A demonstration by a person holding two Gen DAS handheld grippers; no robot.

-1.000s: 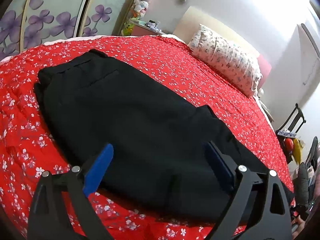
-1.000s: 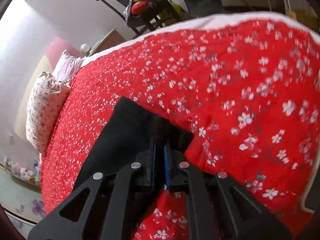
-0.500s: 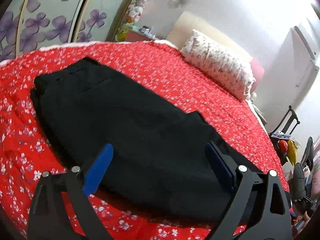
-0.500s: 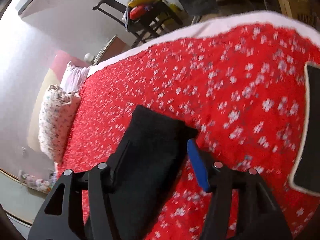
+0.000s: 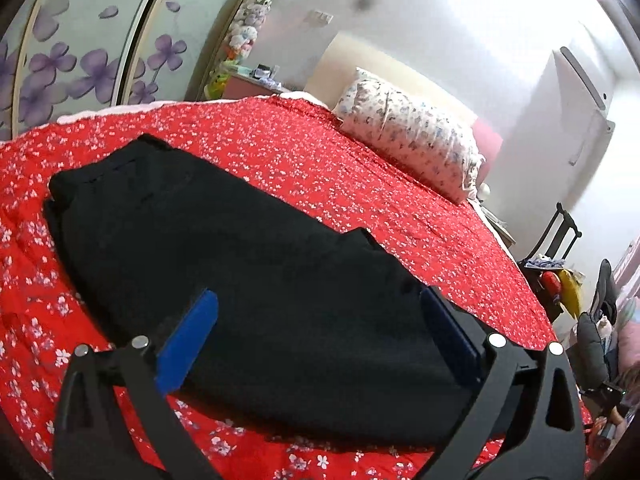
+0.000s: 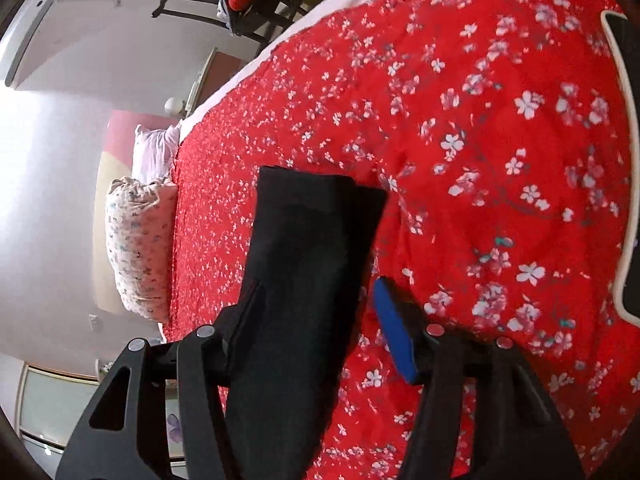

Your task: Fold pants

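A: Where are the pants (image 5: pixel 248 256) right now?

B: Spread flat on the red flowered bedspread (image 5: pixel 360 184), black and already doubled lengthwise. From the left gripper (image 5: pixel 320 320) they stretch away ahead and to its left, with the waist end at the far left.

A: And that gripper?

B: Its jaws are spreading, about as wide as they go. The blue pads (image 5: pixel 188 340) sit above the cloth with nothing pinched between them; the pants lie under and beyond the gap.

A: The right gripper (image 6: pixel 316 312)?

B: Partly open, roughly halfway. The leg ends of the pants run up through the gap and past it, ending in a stepped edge just ahead of the tips. The blue pad (image 6: pixel 394 332) on its right side stands clear of the cloth, over the bedspread. The left finger is dark against the dark fabric, so I cannot tell whether it touches.

A: Anything else near?

B: A flowered pillow (image 5: pixel 416 144) well beyond the left gripper, to its right. A chair (image 6: pixel 248 4) piled with things far ahead of the right gripper, off the bed.
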